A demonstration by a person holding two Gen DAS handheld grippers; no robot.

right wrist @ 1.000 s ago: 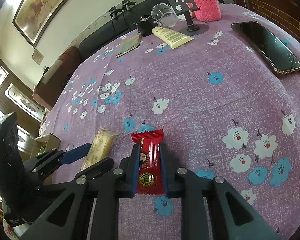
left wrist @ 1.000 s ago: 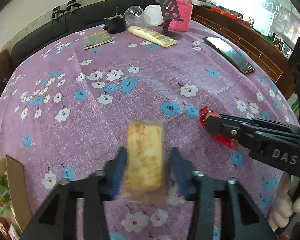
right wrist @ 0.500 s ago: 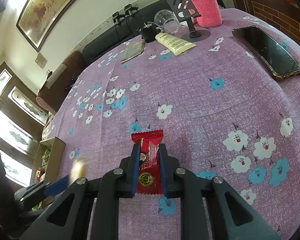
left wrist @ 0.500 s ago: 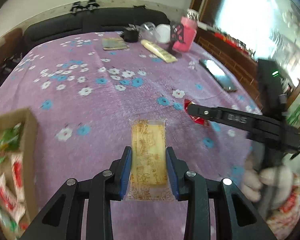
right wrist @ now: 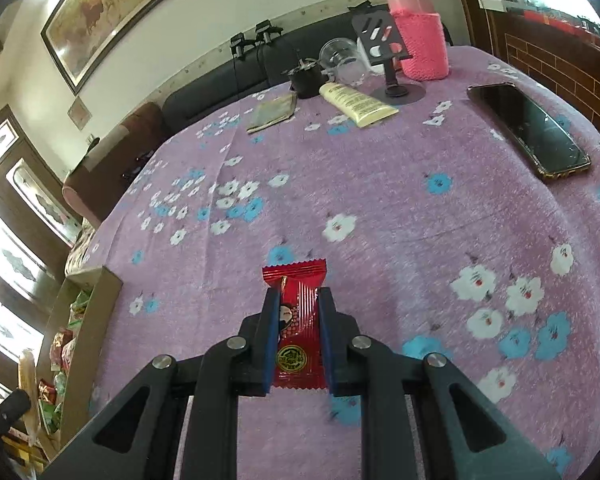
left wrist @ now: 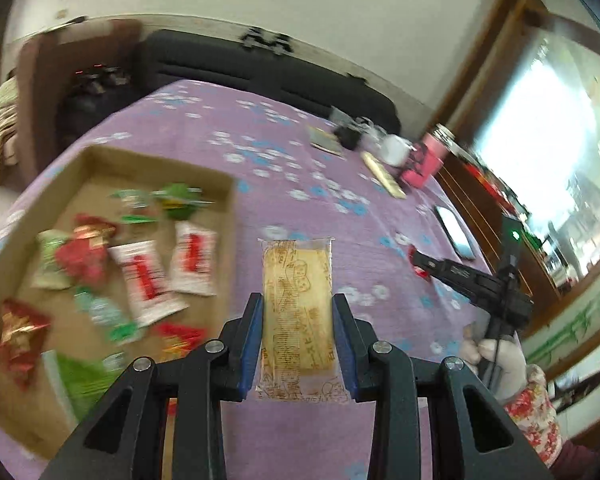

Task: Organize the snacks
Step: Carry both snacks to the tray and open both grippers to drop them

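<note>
The yellow wafer pack [left wrist: 298, 304] is clamped between the blue pads of the left tool [left wrist: 298, 344], lifted clear of the purple cloth and hanging just beside the right-hand wall of the cardboard box [left wrist: 228, 264], not yet over it. Over on the other side, the red candy [right wrist: 298, 328] is pinched tight in the right tool [right wrist: 298, 340], jaws narrow around its slim body, held low above the flowered cloth near the counter's front edge.

So where does the sorting stand? By the look of it, most of the work is done: the box already carries a heap of snacks, red, green and white wrappers lying loose across its floor. What seems left is these two pieces, both in hand, both outside the box. The wafer looks the closer of the two; the candy has the whole width of the cloth between it and the box at the counter's left edge.

On feel and form: the wafer pack is a long flat rectangle in clear crinkly film with brown print, stiff enough to stand out straight from the pads. The candy is a glossy foil pillow with serrated ends and a gold seal. The box is shallow, plain brown card, open on top.

Further out, the counter [right wrist: 380, 208] wears a nubby purple cloth with white and blue flowers. At its far edge stand a pink knitted bottle sleeve [right wrist: 420, 40], a cream tube [right wrist: 356, 100] and a clear cup [right wrist: 342, 60]; a dark phone [right wrist: 528, 132] lies along the right edge.
</note>
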